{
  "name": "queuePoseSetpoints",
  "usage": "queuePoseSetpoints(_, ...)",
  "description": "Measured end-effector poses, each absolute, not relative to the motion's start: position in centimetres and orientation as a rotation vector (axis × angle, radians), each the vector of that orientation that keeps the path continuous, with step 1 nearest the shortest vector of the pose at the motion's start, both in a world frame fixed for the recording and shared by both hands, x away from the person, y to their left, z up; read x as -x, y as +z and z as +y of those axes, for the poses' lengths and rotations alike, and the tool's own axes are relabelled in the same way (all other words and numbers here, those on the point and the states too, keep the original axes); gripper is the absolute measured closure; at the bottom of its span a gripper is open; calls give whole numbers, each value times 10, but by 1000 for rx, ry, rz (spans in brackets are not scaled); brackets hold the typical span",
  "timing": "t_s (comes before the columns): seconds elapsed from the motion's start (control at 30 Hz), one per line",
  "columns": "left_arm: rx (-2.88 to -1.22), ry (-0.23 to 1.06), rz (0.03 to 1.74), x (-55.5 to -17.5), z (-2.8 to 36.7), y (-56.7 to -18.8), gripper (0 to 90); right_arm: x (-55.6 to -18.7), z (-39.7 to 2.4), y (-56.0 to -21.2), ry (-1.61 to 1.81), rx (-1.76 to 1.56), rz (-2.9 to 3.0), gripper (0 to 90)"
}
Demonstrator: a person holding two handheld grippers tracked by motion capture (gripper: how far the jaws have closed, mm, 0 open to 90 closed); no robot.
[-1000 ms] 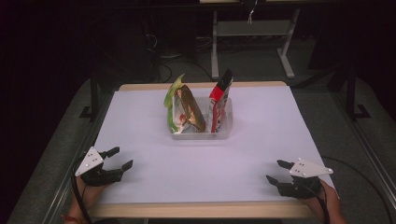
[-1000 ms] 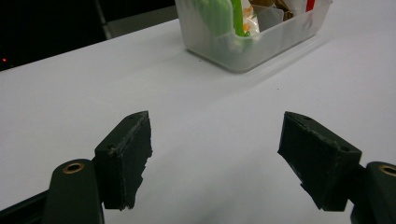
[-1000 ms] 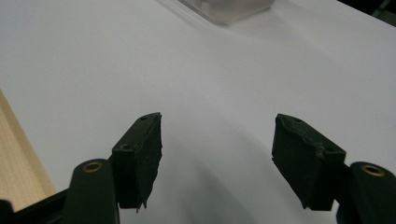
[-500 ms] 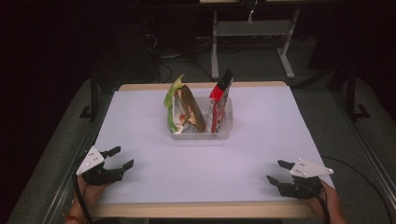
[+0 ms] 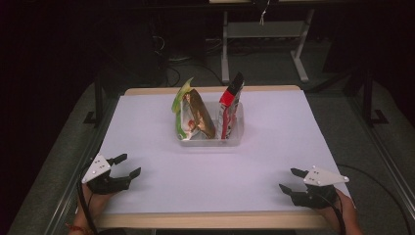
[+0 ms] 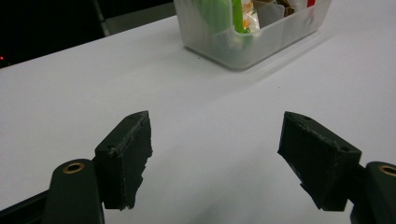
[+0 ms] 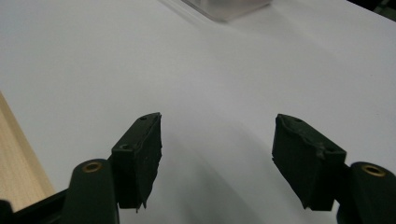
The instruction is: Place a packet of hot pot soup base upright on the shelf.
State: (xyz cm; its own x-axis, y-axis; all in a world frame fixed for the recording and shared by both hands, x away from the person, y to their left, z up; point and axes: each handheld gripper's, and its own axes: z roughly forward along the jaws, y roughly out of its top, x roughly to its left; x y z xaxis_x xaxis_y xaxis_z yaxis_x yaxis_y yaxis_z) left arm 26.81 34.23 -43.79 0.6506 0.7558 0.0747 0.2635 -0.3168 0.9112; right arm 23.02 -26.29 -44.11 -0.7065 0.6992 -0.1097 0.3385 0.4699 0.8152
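Note:
A clear plastic bin stands at the middle back of the white table. In it lean a green packet, a brown packet and a red packet. My left gripper rests at the near left corner, open, nothing between its jaws. At the near right, my right gripper also stands open and empty. In the left gripper view the left gripper faces the bin. The right gripper hovers over bare white table in its own view, the bin at the top edge.
A wooden rim runs along the table's near edge. Beyond the table stand a grey metal stand and cables on a dark floor. A person's hands hold both grippers from the bottom of the high view.

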Motion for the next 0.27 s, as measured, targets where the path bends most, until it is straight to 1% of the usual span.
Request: queuePoseSetpoints(0.27, -1905, 644, 810, -268, 339, -439, 246, -230, -261, -442, 1124, -877, 2290, 323)
